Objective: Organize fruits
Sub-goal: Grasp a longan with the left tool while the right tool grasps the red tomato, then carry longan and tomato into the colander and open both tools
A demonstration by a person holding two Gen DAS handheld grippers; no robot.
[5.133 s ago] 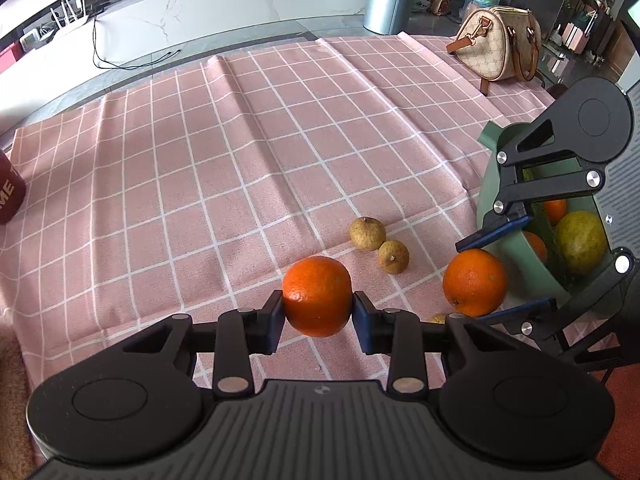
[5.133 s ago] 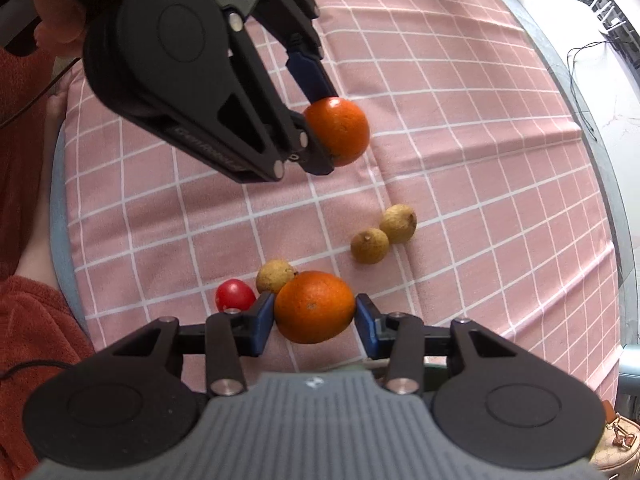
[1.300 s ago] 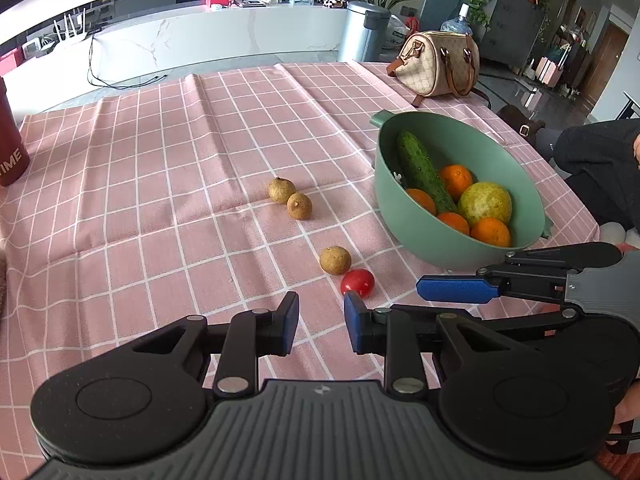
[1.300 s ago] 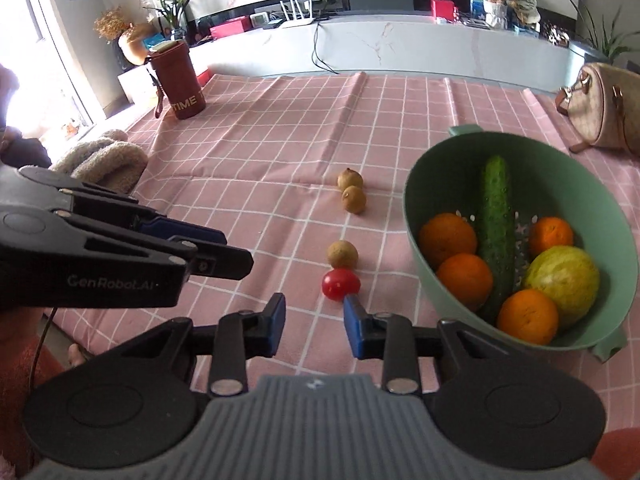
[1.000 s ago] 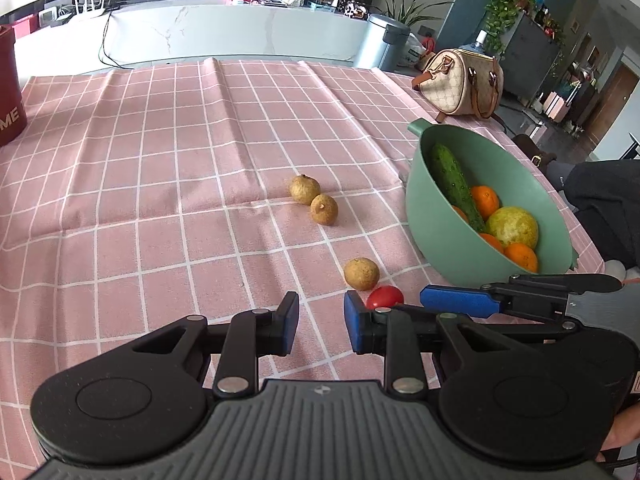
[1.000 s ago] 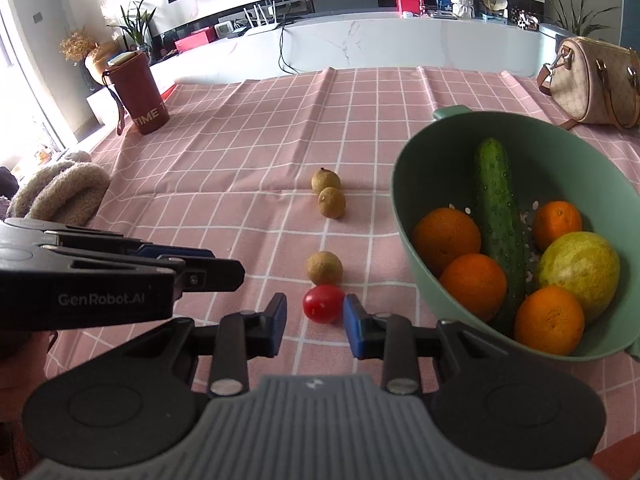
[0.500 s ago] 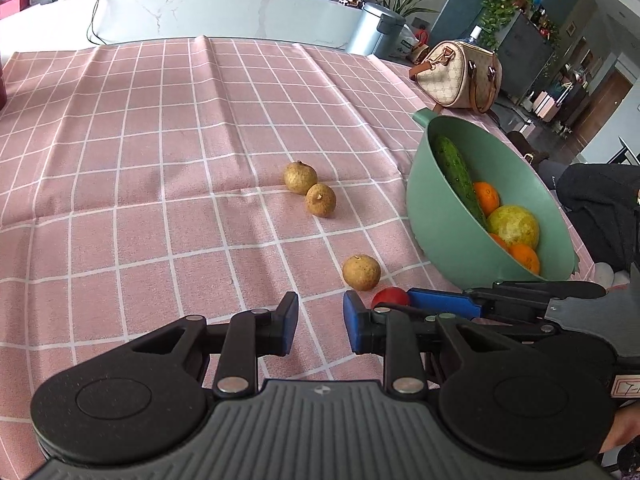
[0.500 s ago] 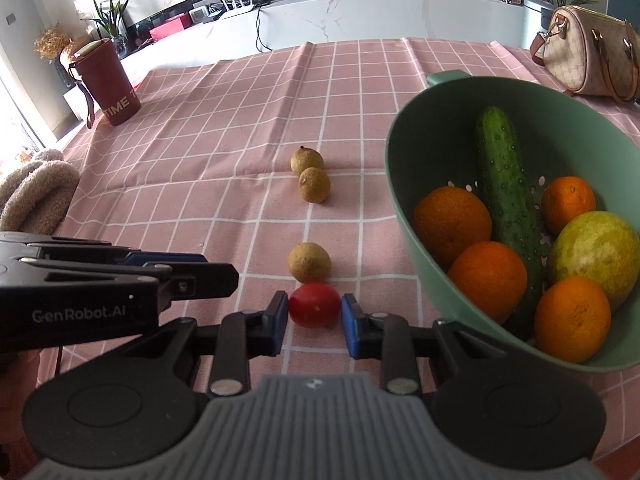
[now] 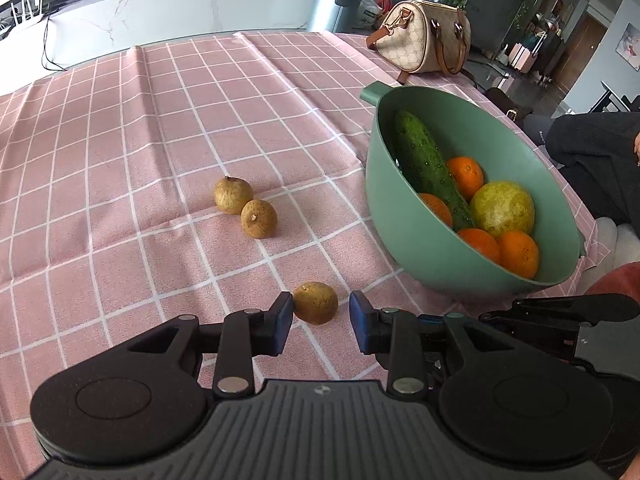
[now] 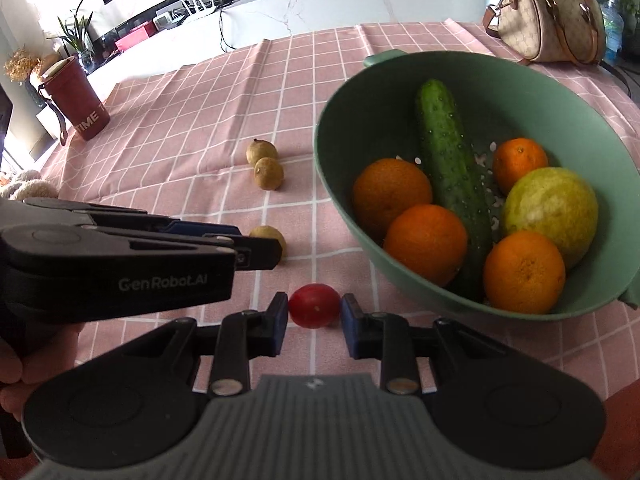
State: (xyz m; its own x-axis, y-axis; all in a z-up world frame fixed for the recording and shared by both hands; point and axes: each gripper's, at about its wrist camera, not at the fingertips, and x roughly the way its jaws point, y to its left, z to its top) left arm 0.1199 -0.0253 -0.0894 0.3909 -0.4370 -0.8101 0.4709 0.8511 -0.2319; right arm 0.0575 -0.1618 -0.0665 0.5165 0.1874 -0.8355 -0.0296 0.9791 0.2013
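A green bowl (image 9: 404, 236) (image 10: 332, 184) on the pink checked cloth holds a cucumber (image 10: 452, 160), several oranges and a yellow-green fruit (image 10: 550, 208). My left gripper (image 9: 320, 318) is open, its fingers on either side of a small brown fruit (image 9: 316, 303) lying on the cloth. My right gripper (image 10: 314, 318) has its fingers against both sides of a red cherry tomato (image 10: 314, 305) resting on the cloth. Two more brown fruits (image 9: 246, 206) (image 10: 266, 164) lie further out, touching each other.
A tan handbag (image 9: 424, 36) (image 10: 548, 20) stands at the far right of the table. A red cup (image 10: 76, 100) stands at the far left. A grey bin (image 9: 338, 4) stands beyond the table. The left gripper body (image 10: 120, 256) sits just left of the tomato.
Both grippers moved forward and lower. The left one now brackets the nearest brown fruit. The right fingers have closed in around the tomato.
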